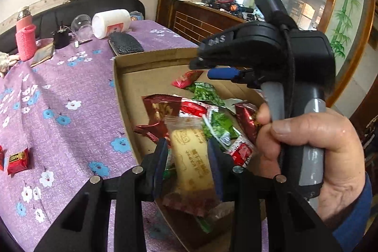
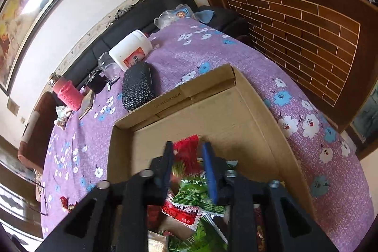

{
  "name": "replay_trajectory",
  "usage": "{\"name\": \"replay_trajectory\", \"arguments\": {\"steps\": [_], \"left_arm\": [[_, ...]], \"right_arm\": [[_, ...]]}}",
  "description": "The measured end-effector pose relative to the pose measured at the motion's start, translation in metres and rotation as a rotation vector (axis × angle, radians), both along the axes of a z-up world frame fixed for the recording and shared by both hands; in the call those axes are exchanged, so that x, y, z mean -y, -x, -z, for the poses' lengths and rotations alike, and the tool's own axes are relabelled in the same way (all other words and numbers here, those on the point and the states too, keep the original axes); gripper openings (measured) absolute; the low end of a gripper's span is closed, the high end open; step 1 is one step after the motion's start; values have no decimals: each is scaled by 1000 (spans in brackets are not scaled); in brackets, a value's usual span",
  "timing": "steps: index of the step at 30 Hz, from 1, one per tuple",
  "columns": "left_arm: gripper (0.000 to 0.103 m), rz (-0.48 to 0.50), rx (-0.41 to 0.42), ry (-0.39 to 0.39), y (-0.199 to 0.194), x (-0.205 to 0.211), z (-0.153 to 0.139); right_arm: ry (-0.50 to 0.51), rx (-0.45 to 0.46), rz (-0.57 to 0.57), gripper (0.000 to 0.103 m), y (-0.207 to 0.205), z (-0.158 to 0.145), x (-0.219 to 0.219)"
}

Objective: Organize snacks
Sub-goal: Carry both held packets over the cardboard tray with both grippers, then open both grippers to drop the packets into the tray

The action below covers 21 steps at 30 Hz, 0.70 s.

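Observation:
A shallow cardboard box (image 1: 128, 86) (image 2: 236, 115) on the purple flowered cloth holds several red, dark red and green snack packets. My left gripper (image 1: 187, 145) is shut on a yellow biscuit packet (image 1: 192, 157) in clear wrap, over the box's near end. My right gripper (image 1: 202, 68) (image 2: 189, 148), held by a person's hand (image 1: 314, 145), hovers over the middle of the box with its jaws apart. A red packet (image 2: 186, 150) (image 1: 185, 79) lies between and below its fingertips, loose from the pads. A green peas packet (image 2: 193, 190) (image 1: 205, 89) lies just under it.
Two small red packets (image 1: 17, 161) lie on the cloth left of the box. Behind the box are a black case (image 1: 126, 43), a tipped white jar (image 1: 111, 24), a clear cup (image 1: 81, 26) and a pink cup (image 1: 26, 45). A wooden cabinet (image 2: 307, 34) stands to the right.

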<state>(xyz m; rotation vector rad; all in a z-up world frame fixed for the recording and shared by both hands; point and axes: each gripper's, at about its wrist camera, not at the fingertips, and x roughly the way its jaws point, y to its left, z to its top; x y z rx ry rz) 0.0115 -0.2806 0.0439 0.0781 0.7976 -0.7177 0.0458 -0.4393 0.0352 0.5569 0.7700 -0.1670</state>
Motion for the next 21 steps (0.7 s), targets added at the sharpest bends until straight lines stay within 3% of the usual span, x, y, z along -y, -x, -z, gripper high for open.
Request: {"name": "replay_trajectory", "arguments": {"steps": [6, 13, 21], "left_arm": [[34, -18, 12, 17, 1, -5, -7], [37, -58, 3, 40, -4, -18, -23], [38, -170, 57, -86, -10, -54, -26]], "right_arm": [[-22, 78, -2, 40, 6, -12, -3], [-24, 157, -82, 40, 9, -26, -23], [16, 173, -167, 40, 4, -30, -51]]}}
